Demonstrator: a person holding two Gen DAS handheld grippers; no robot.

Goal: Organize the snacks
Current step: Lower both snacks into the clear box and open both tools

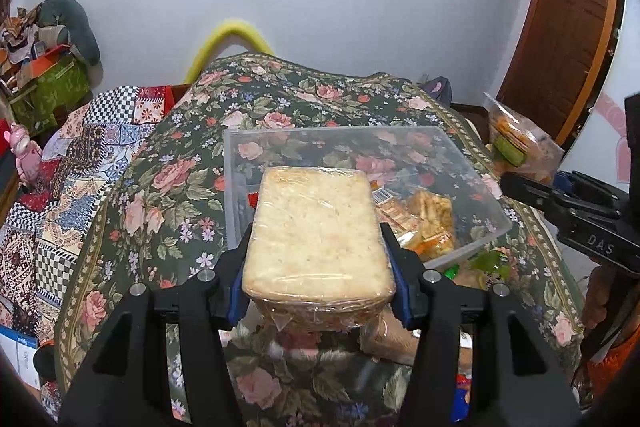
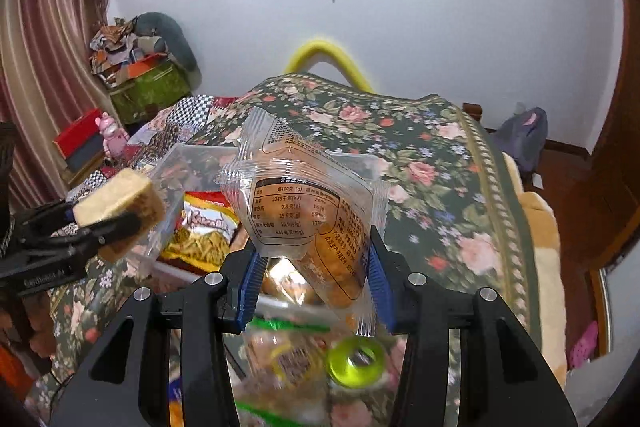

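Left claw (image 1: 318,267) grips wrapped cracker block (image 1: 316,235), right claw (image 2: 314,281) clamps clear snack packet (image 2: 308,211); plastic bin (image 1: 472,183) part-filled, loose snacks (image 2: 296,363) remain outside.

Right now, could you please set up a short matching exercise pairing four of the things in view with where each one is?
Things:
1. wrapped cracker stack
2. clear snack pouch
3. yellow chips bag
4. green tape ring

Places:
A. inside the clear plastic bin
B. held in the left tongs
C. on the floral cloth, below the right tongs
D. held in the right tongs

Pairs: 1-B, 2-D, 3-A, 4-C
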